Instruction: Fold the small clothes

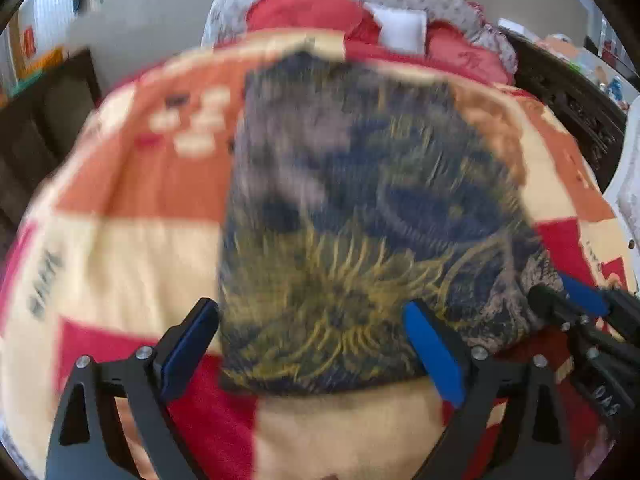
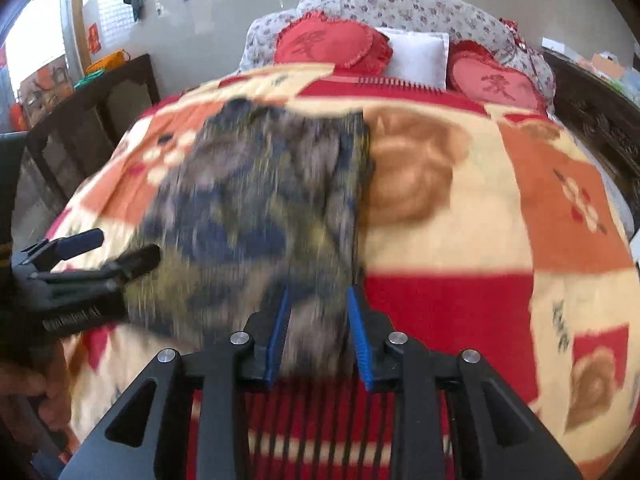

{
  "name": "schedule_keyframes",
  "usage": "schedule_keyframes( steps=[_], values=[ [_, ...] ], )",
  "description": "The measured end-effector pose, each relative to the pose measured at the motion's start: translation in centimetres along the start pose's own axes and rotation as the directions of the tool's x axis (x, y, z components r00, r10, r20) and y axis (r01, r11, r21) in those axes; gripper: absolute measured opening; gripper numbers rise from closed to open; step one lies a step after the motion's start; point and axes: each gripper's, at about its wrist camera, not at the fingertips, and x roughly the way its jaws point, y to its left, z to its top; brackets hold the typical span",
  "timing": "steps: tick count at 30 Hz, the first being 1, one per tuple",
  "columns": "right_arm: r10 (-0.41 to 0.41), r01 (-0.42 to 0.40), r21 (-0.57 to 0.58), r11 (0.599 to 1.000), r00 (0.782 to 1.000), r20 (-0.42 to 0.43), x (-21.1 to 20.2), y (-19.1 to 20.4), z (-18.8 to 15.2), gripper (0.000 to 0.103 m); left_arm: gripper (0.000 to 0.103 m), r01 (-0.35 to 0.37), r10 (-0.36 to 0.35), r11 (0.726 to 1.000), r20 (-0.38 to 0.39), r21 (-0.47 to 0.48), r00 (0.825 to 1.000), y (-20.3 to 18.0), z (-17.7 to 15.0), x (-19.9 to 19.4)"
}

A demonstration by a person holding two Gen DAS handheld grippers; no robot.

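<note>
You are viewing a dark blue and yellow patterned garment (image 1: 352, 220) lying folded on a red, orange and cream blanket (image 1: 120, 208). In the left wrist view, the left gripper (image 1: 312, 344) is standing with fingers spread wide, straddling the garment's near edge without pressing it; the right gripper (image 1: 576, 296) is entering at 3 o'clock. Only the right wrist view is showing the right gripper's (image 2: 318, 328) fingers parted, with the garment's right edge between them, plus two red heart cushions (image 2: 332, 46) and a white pillow (image 2: 420, 54) at 12 o'clock. Motion blur is obscuring fabric contact there.
</note>
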Motion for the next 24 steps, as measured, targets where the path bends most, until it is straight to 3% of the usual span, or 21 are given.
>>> schedule_keyframes(
  steps=[1,2,4,24],
  values=[
    [-0.008,0.007,-0.002,1.000,1.000,-0.030,1.1,-0.2,-0.6,0.051,0.103,0.019,-0.018,0.999,0.016,-0.030,1.000,0.5,-0.4,0.3],
    [-0.018,0.018,-0.011,1.000,0.999,-0.038,2.0,-0.3,-1.2,0.058,0.103,0.039,-0.038,0.998,0.023,-0.048,0.999,0.9,-0.6,0.5],
    [0.003,-0.003,0.012,1.000,1.000,-0.020,2.2,-0.8,-1.5,0.062,0.103,0.047,-0.045,0.998,0.042,-0.049,0.998,0.9,-0.9,0.4],
    [-0.003,0.003,0.002,1.000,1.000,0.024,2.4,-0.8,-1.9,0.067,0.103,0.081,-0.076,0.994,0.066,-0.067,0.995,1.4,-1.2,0.5]
  ],
)
